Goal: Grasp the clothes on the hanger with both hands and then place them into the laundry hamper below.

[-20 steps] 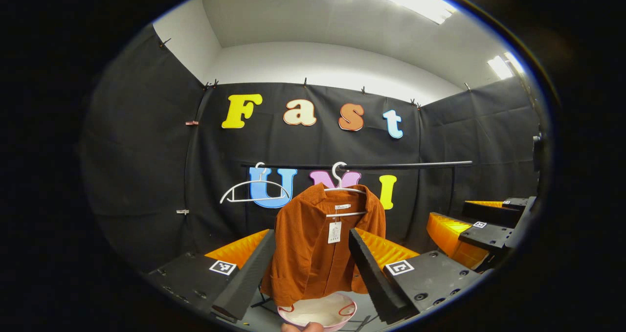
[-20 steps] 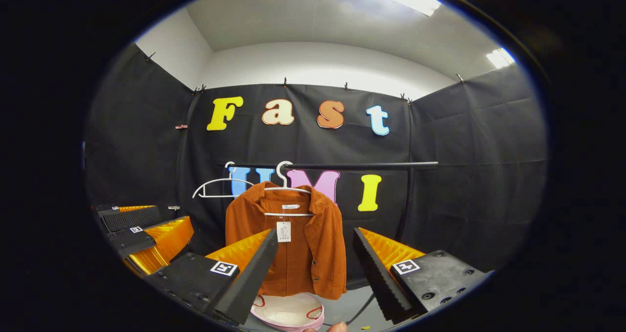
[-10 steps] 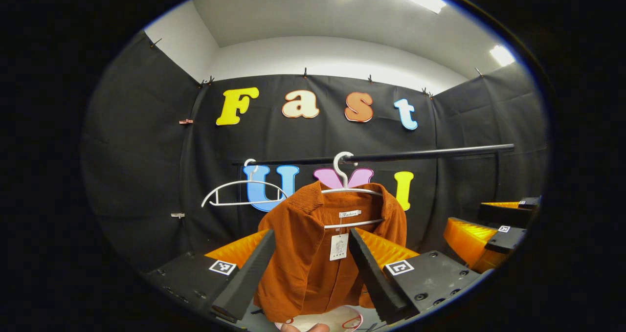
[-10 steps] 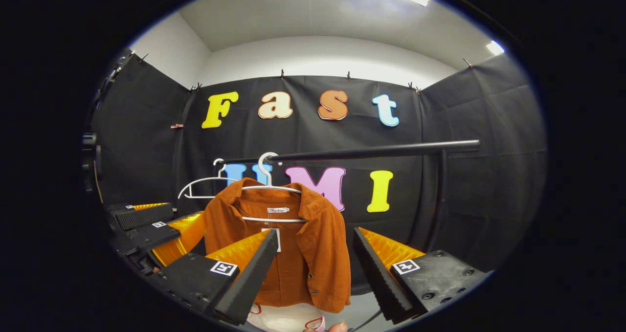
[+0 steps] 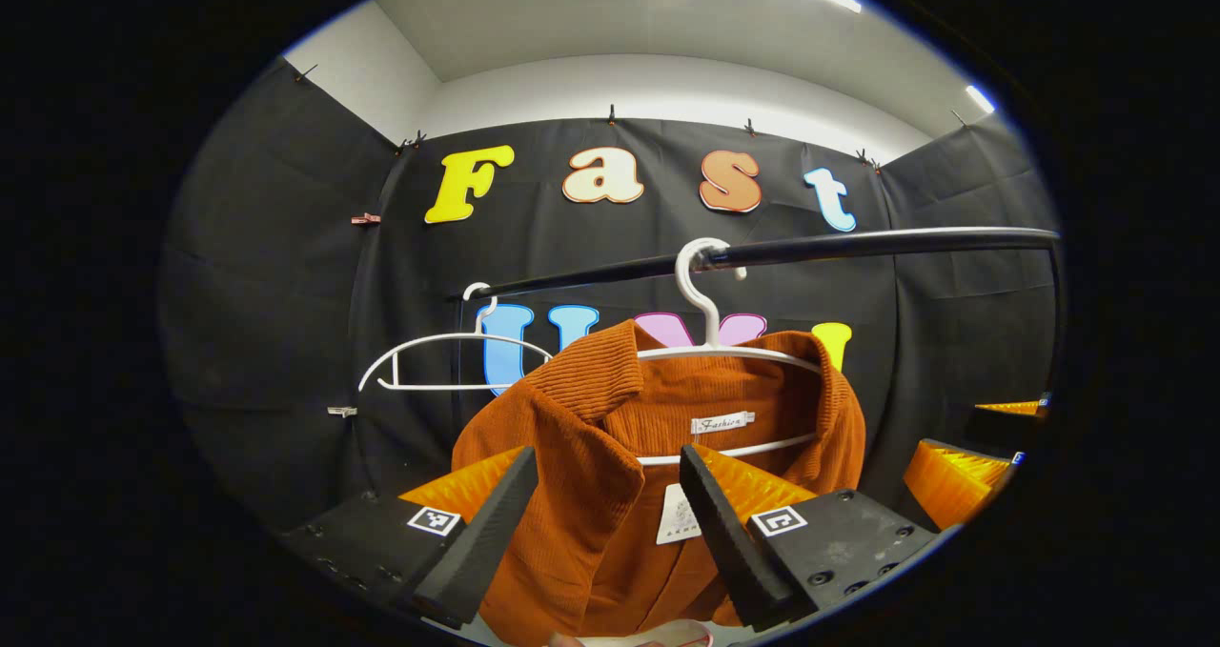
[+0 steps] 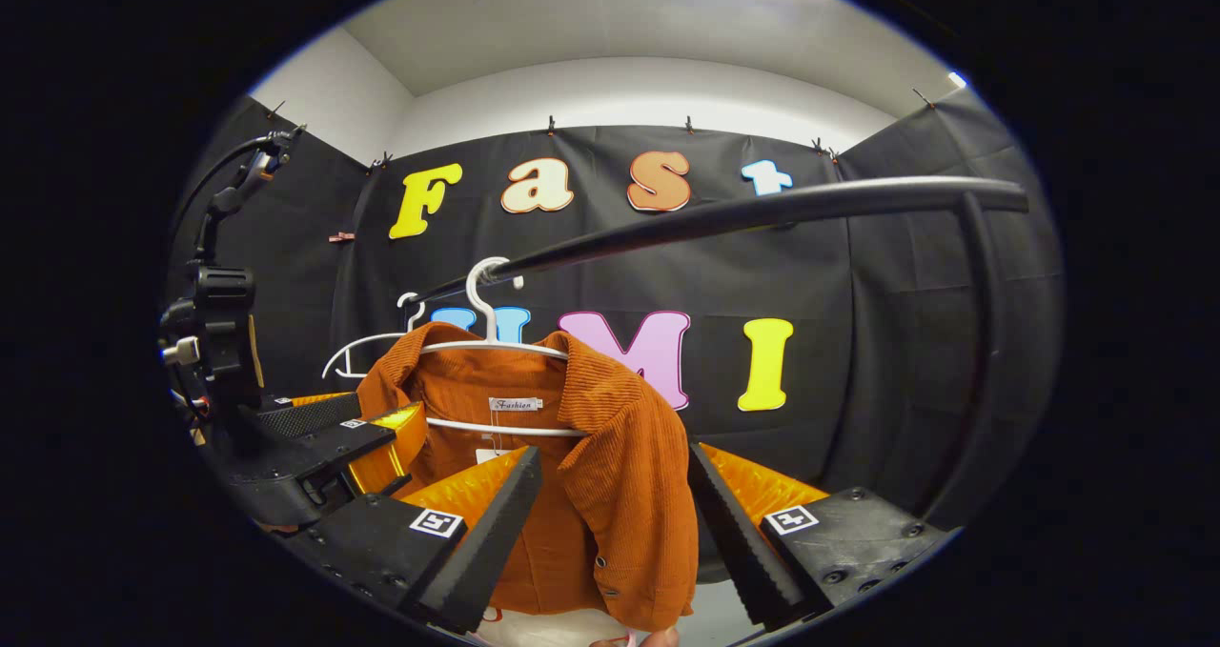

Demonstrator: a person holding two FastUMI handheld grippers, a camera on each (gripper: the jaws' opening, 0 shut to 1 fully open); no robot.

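Currently both grippers face the orange shirt (image 5: 610, 495), which hangs on a white hanger (image 5: 710, 342) from the black rail (image 5: 858, 244). Long axis of garment: vertical.

Left gripper (image 5: 610, 523): fingers spread, nothing between pads; collar and front panel lie straight ahead, just beyond the tips. Right gripper (image 6: 615, 523): fingers likewise apart and empty; shirt's front edge sits ahead between them, offset slightly to its left. Approx. equal reach for both.

Hamper (image 6: 562, 628): pale rim visible directly below the hem. An empty hanger (image 5: 448, 366) hangs beside the shirt; rail overhead limits upward room. Judgement: next move requires advancing to each shoulder before closing.
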